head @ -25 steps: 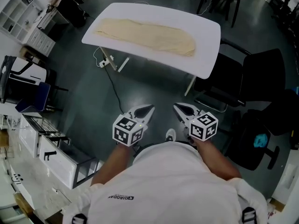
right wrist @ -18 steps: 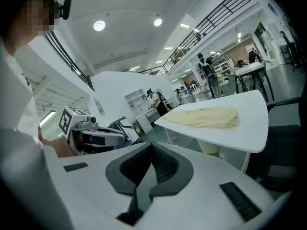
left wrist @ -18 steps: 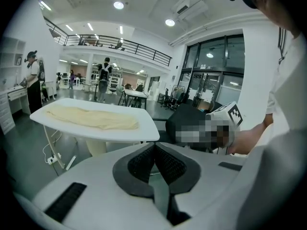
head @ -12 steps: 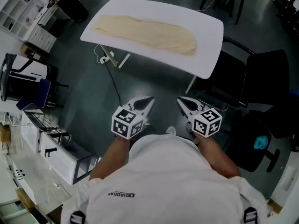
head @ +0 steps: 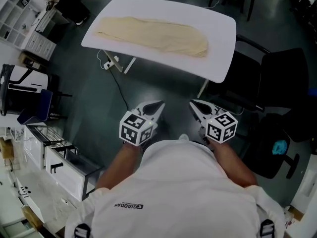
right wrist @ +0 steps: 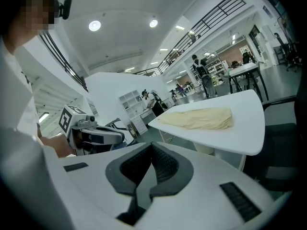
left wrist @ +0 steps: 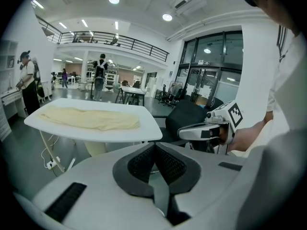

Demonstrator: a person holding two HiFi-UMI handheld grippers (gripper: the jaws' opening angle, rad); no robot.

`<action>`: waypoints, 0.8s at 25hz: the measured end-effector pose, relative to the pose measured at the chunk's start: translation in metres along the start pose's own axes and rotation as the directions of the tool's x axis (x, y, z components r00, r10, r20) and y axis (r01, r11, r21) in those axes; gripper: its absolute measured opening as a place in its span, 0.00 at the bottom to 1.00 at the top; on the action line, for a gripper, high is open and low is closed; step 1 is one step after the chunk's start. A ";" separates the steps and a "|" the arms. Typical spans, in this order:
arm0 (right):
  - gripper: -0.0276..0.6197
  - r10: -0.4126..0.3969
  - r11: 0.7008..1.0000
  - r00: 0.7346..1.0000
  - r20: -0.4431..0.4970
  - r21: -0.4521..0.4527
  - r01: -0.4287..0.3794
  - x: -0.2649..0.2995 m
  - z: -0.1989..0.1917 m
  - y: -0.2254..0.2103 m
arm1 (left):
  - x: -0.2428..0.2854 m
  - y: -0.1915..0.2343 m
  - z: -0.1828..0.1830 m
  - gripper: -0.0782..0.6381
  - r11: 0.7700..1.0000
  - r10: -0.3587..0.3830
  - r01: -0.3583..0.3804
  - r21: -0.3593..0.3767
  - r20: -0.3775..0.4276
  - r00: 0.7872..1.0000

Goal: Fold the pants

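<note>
Cream pants [head: 153,33] lie stretched out lengthwise on a white table [head: 220,48] ahead of me. Both grippers are held close to my body, well short of the table and over the dark floor. My left gripper [head: 157,104] is shut with nothing in it, and so is my right gripper [head: 194,103]. In the left gripper view the jaws of the left gripper [left wrist: 154,145] meet, with the pants [left wrist: 91,118] far beyond. In the right gripper view the right gripper [right wrist: 151,146] is likewise closed and empty, and the pants [right wrist: 199,118] lie on the table [right wrist: 249,123].
A black office chair [head: 277,83] stands right of the table, with another dark chair holding a teal item [head: 278,147] nearer me. White cabinets [head: 64,162] line the left side. A cable and power strip [head: 111,66] lie under the table. People [left wrist: 100,75] stand far behind.
I have stepped a little closer to the table, and both grippers have come forward with me. Their jaws stay shut; the pants have not moved.
</note>
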State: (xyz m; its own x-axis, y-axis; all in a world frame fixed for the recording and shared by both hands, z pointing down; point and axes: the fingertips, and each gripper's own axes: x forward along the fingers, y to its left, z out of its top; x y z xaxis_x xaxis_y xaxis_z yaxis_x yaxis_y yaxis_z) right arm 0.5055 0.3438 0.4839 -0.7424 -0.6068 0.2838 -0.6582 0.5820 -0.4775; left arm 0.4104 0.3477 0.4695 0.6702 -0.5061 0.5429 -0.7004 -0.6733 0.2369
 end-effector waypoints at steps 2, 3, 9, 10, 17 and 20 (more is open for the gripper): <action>0.07 -0.002 1.000 1.000 -0.011 -0.006 0.002 0.007 0.002 -0.003 | 0.003 0.009 0.006 0.15 1.000 0.000 0.000 -0.003 0.013 1.000; 0.07 -0.001 1.000 1.000 -0.019 -0.007 0.000 0.011 0.002 -0.004 | 0.004 0.014 0.009 0.15 1.000 0.002 -0.002 -0.006 0.020 1.000; 0.07 -0.006 1.000 0.999 -0.041 -0.015 0.005 0.054 0.014 -0.009 | 0.003 0.057 0.010 0.15 0.999 0.004 -0.003 -0.033 0.016 1.000; 0.07 -0.006 1.000 0.999 -0.043 -0.016 0.005 0.061 0.017 -0.010 | 0.002 0.065 0.009 0.15 0.999 0.006 -0.006 -0.038 0.011 1.000; 0.07 -0.012 0.999 0.999 -0.053 -0.031 0.011 0.121 0.047 -0.019 | 0.005 0.140 0.043 0.15 0.999 0.028 -0.026 -0.047 0.042 0.999; 0.07 -0.014 0.999 0.997 -0.070 -0.036 0.011 0.151 0.058 -0.021 | 0.007 0.174 0.056 0.15 0.998 0.033 -0.030 -0.051 0.054 0.998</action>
State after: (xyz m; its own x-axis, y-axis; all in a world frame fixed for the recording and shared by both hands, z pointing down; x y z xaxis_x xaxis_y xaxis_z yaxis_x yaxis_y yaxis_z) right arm 0.4150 0.2085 0.4886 -0.7403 -0.5755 0.3476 -0.6705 0.5940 -0.4445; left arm 0.3069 0.1966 0.4700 0.6591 -0.5562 0.5062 -0.7318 -0.6295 0.2611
